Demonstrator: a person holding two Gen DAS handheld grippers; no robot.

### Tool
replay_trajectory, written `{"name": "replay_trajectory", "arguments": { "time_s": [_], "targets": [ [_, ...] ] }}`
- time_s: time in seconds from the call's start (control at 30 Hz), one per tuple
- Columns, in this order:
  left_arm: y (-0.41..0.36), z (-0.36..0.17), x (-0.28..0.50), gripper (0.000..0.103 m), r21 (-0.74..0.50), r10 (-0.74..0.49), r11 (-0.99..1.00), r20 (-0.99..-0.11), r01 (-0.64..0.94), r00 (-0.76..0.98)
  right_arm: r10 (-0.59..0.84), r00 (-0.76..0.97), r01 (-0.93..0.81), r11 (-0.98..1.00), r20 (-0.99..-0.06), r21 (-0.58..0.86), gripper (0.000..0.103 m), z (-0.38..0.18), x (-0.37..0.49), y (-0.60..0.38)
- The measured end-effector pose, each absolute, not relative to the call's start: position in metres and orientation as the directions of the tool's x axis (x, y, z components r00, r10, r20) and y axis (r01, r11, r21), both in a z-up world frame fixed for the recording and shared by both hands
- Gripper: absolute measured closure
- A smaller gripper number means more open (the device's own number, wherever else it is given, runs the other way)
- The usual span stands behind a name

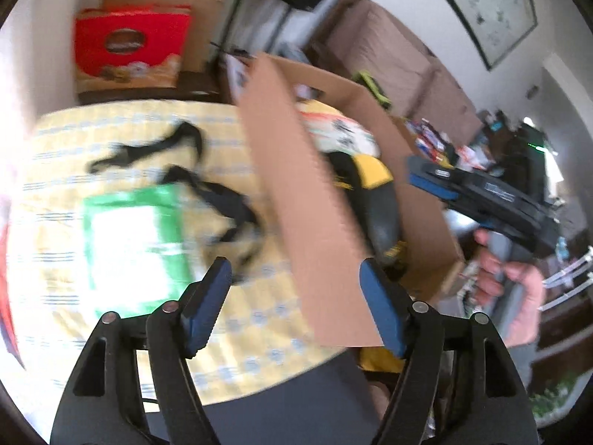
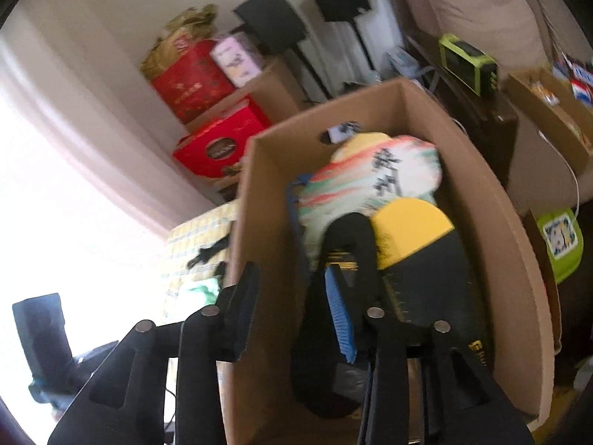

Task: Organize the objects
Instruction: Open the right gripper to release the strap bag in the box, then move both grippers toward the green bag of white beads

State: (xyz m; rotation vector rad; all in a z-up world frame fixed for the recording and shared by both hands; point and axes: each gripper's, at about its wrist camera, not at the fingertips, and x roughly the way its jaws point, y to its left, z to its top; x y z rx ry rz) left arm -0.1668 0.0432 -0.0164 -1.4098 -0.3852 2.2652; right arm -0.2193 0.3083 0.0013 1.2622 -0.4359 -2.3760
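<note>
Yellow tablecloth (image 1: 237,337) beside cardboard box (image 1: 296,193), its wall between both grippers' released jaws.

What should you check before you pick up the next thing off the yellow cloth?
1. Left gripper open and empty: ok.
2. Right gripper free: not ok, its fingers straddle the cardboard box wall.
3. Room left in the box: cannot tell; a black-and-yellow item and a colourful pouch fill much of it.
4. Things left on the cloth: ok, black strap and green packet lie there.
5. Sharp view: not ok, blurred.
</note>
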Motion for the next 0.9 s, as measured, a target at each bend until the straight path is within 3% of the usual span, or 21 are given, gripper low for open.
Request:
{"name": "replay_trajectory", "arguments": {
  "time_s": [0.17,0.3,0.47,0.63,0.7,0.9],
  "targets": [
    [-0.003,-0.026,-0.169,0.032,-0.426,0.437,-0.896,-0.796,-0.125,-0.419,-0.502,-0.491,0.309,-0.864,-0.712,0.397,0.05,0.016,-0.207,0.268],
    [-0.03,-0.031,-0.17,0.018,-0.417,0.401,-0.907,-0.799,-0.068,-0.448,-0.506,-0.471,0.362,-0.858,-0.722,0.365,0.042,0.018,-0.201,0.237],
    [-0.048,-0.03,-0.166,0.017,-0.356,0.322,-0.934,-0.81,-0.026,-0.49,-0.492,-0.459,0.403,-0.858,-0.74,0.32,0.025,0.014,-0.195,0.206],
    [-0.054,-0.025,-0.163,0.014,-0.289,0.247,-0.957,-0.812,-0.004,-0.529,-0.437,-0.477,0.445,-0.868,-0.763,0.22,0.02,0.01,-0.185,0.175],
    [-0.057,-0.024,-0.162,0.002,-0.273,0.228,-0.962,-0.807,0.002,-0.545,-0.425,-0.475,0.458,-0.867,-0.77,0.196,0.018,0.008,-0.182,0.164],
    [-0.065,-0.017,-0.159,0.0,-0.236,0.183,-0.972,-0.795,0.017,-0.578,-0.39,-0.491,0.475,-0.87,-0.779,0.136,0.015,0.004,-0.174,0.14]
  ]
}}
